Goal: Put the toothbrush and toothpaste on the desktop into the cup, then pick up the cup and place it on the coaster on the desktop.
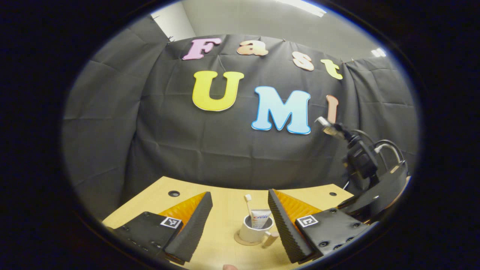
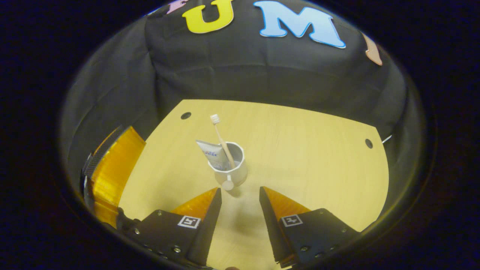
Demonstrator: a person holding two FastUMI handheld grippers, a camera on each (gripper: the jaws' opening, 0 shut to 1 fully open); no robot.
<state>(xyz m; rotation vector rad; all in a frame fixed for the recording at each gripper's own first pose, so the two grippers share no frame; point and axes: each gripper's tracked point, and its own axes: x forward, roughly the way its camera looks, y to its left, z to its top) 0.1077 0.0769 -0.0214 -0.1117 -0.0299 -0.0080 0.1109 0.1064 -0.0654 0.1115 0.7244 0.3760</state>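
**Cup loaded and standing on the coaster, both claws released**

The white ceramic cup [image 1: 256, 229] stands upright on the round tan coaster [image 1: 240, 240] on the pale wooden tabletop [image 1: 225, 210]. In the left gripper view its stubby handle [image 1: 270, 238] points toward the near right; in the right gripper view the cup [image 2: 231, 170] stands in the middle of the tabletop [image 2: 307, 150] with its handle [image 2: 227, 184] pointing straight at the camera.

Inside the cup, the slim toothbrush with a wooden handle and white bristles [image 2: 222, 140] stands with its long axis close to upright, bristle head up, leaning toward the far left in the right gripper view. In the left gripper view the toothbrush [image 1: 248, 205] rises nearly vertically at the cup's left side. The white toothpaste tube with blue and red print [image 2: 210, 153] stands beside it, its flat crimped end up and tilted left; in the left gripper view the tube [image 1: 260, 218] sits just right of the brush.

The left claw [image 1: 240, 217] is spread wide, grasping nothing, with the cup showing between its fingers farther off. The right claw [image 2: 240, 204] is also released, its fingertips parted just on the near side of the cup and not touching it. In the right gripper view the left claw's finger shows at the left edge.
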